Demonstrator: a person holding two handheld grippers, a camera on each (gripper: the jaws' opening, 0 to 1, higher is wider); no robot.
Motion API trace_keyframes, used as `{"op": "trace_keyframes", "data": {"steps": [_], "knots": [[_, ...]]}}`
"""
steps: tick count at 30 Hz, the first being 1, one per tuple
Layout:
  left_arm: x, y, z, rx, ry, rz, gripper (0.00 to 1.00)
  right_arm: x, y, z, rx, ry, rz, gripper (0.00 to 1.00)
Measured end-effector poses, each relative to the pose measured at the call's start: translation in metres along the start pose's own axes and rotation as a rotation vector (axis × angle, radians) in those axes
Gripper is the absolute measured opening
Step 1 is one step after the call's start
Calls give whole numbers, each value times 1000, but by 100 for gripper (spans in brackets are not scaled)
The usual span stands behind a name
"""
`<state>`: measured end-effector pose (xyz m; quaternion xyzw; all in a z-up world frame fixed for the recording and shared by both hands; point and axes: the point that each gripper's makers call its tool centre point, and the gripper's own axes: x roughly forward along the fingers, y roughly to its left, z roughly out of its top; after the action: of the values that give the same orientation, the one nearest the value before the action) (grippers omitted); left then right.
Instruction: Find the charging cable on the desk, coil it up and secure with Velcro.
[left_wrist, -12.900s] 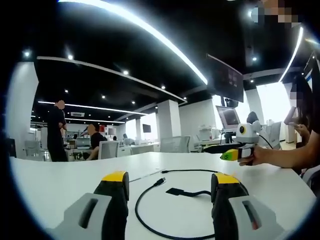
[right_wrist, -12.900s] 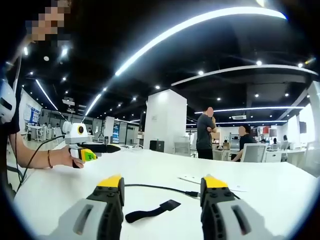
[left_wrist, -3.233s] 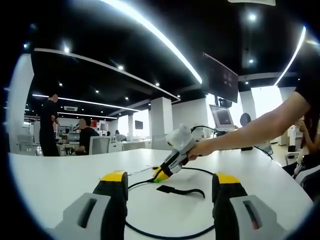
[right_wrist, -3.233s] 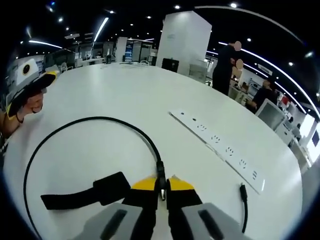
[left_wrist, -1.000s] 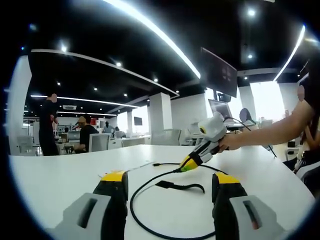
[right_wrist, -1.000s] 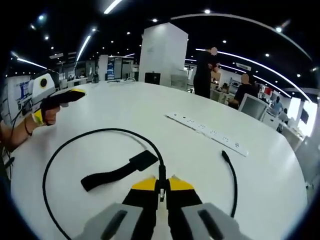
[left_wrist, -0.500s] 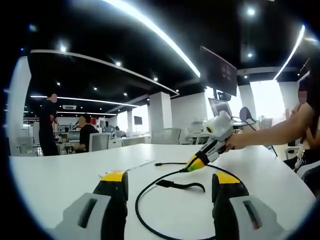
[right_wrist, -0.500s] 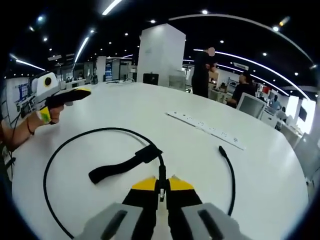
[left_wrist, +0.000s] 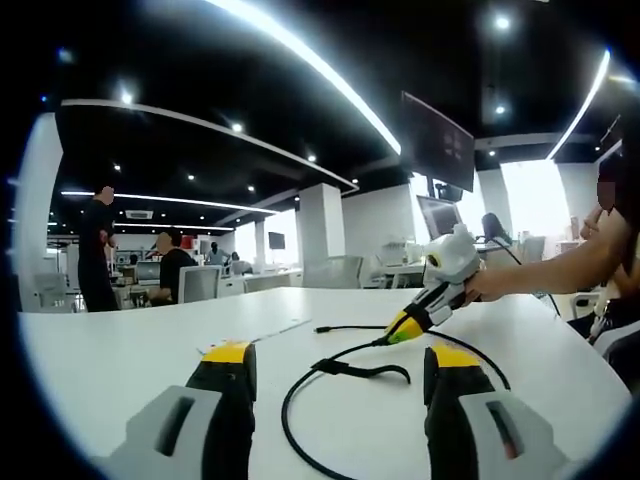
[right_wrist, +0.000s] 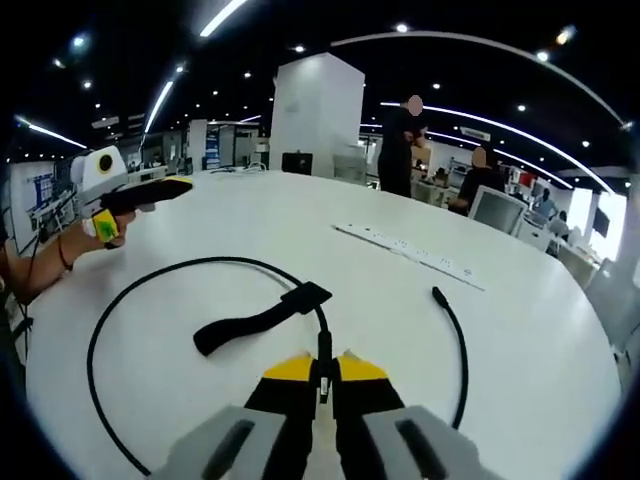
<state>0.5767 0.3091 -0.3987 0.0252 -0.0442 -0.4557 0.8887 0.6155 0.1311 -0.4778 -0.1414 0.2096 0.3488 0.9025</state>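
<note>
On the white worktop (right_wrist: 300, 230) your right gripper (right_wrist: 320, 372) pinches the black charging cable (right_wrist: 130, 300), looped around the Velcro strap (right_wrist: 255, 320). Your left gripper (left_wrist: 340, 375) hovers with jaws wide, holding nothing.

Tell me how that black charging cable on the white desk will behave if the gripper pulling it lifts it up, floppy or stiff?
Probably floppy: the charging cable lies in a loose curve on the desk and bends easily where the right gripper pinches it. It looks thin, so likely light. The Velcro strap attached to it would likely dangle and trail along.
</note>
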Motion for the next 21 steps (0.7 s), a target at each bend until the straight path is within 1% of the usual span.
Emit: {"op": "trace_keyframes", "data": {"steps": [6,13,21], "knots": [[0,-1,0,4,3,-1,68,-4,2,-2,0,-4,-6,8],[0,0,0,5,3,0,68,-12,4,-10,18,-17,-20,8],[0,-1,-3,6,11,-2,68,-15,4,-16,33,-23,-27,8]]}}
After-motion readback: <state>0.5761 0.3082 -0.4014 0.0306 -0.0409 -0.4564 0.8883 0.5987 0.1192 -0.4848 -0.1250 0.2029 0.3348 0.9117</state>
